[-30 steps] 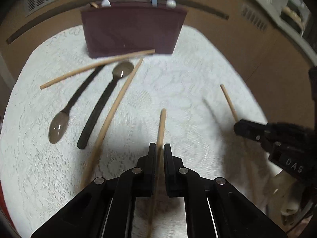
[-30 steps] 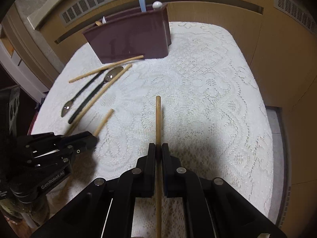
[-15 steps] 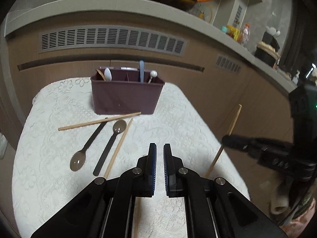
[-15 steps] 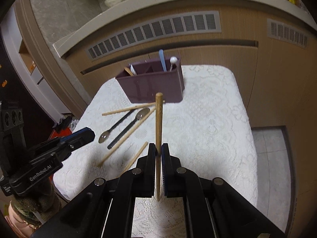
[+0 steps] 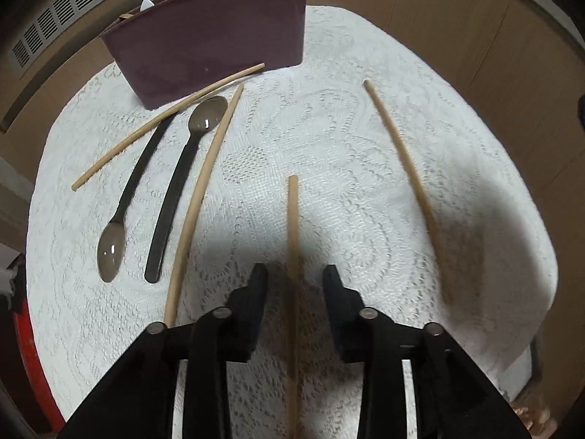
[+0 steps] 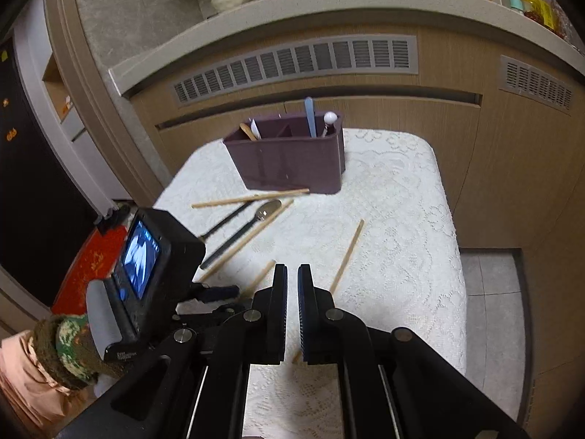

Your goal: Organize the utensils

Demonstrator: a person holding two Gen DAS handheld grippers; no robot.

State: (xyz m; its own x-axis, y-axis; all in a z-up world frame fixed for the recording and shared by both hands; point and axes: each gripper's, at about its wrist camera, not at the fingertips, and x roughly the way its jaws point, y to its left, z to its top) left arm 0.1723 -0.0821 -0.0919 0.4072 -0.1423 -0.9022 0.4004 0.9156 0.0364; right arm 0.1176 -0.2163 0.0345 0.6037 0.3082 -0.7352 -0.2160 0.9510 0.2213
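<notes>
A maroon utensil caddy [image 5: 219, 33] [image 6: 292, 161] stands at the far end of the lace-covered table [image 5: 329, 139]. Several wooden chopsticks lie on the cloth. My left gripper [image 5: 294, 274] is open, low over the table, its fingers either side of one chopstick [image 5: 292, 226]. Another chopstick [image 5: 406, 168] lies to its right, also in the right wrist view [image 6: 347, 252]. Two black-handled spoons [image 5: 182, 175] [image 6: 245, 230] lie left of centre. My right gripper [image 6: 289, 278] is raised above the near table edge, jaws nearly together and empty.
Two more chopsticks [image 5: 197, 197] [image 5: 161, 120] lie beside and across the spoons. The caddy holds a blue utensil [image 6: 310, 117] and a white-tipped one [image 6: 330, 119]. Wooden cabinets [image 6: 402, 117] stand behind the table. The left gripper body [image 6: 146, 267] sits left of my right gripper.
My left gripper came down to the table and opened around a chopstick. My right gripper let go of its chopstick, which now lies on the cloth, and it stays raised.
</notes>
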